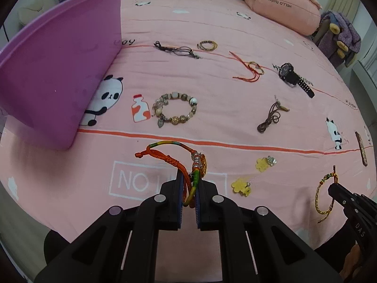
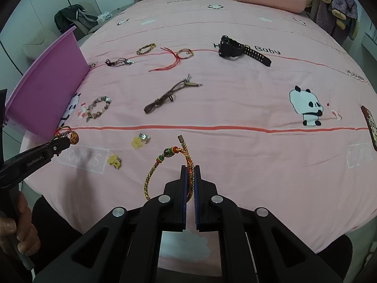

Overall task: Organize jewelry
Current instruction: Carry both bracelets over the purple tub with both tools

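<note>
Left wrist view: the left gripper [image 1: 189, 188] pinches an orange cord bracelet [image 1: 165, 153] just off the purple bin's [image 1: 59, 70] near corner; the right gripper [image 2: 190, 179] pinches a yellow braided bracelet [image 2: 153, 176], farther from the bin. Both loops dangle loosely, so I judge a swing could snag the bin's rim or slip free.

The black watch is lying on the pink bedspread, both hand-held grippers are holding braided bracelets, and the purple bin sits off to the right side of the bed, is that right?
Not quite: the purple bin sits off to the left side of the bed, as the left wrist view shows. The rest holds: the black watch lies on the pink bedspread, the left hand-held gripper holds the orange and green bracelet, and the right hand-held gripper holds the yellow braided bracelet.
</note>
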Motion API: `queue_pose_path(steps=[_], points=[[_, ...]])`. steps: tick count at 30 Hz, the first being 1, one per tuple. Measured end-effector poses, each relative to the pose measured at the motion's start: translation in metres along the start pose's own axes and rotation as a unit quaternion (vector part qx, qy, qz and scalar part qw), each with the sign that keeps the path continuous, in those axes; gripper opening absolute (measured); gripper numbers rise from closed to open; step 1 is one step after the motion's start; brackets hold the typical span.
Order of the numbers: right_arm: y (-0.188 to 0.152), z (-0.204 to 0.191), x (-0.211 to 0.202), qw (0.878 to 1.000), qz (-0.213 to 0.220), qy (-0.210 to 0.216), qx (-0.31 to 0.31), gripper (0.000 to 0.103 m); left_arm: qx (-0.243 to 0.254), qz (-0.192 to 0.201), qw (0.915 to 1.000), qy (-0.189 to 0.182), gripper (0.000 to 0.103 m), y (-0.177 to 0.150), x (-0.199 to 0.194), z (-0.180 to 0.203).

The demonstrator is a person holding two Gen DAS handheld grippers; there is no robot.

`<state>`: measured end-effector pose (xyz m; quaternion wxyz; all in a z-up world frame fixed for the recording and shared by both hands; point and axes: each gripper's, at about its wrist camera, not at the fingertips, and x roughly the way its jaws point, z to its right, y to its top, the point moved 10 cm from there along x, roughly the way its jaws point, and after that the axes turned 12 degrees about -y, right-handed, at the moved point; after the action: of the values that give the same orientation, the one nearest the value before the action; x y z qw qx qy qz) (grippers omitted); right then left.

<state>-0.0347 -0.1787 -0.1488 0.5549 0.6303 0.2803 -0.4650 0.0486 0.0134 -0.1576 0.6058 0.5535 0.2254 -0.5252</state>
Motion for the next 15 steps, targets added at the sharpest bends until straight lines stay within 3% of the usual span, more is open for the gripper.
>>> queue_pose_path(steps=[7,12,15], points=[[0.05,-0.03,-0.04,0.998,0.052,0.028,-0.02,0.005,0.002,0.043,0.999,-0.005,0.008,0.038,-0.046,0.003],[0.091,-0.073,-0.064,0.994,0.084,0.062,-0.046,0.005,-0.006,0.079,0.9968,-0.009,0.009,0.069,-0.082,-0.008],[0.118,-0.107,-0.079,0.989,0.103,0.088,-0.061,0.005,-0.015,0.097,0.9951,0.011,0.009,0.089,-0.107,-0.028]])
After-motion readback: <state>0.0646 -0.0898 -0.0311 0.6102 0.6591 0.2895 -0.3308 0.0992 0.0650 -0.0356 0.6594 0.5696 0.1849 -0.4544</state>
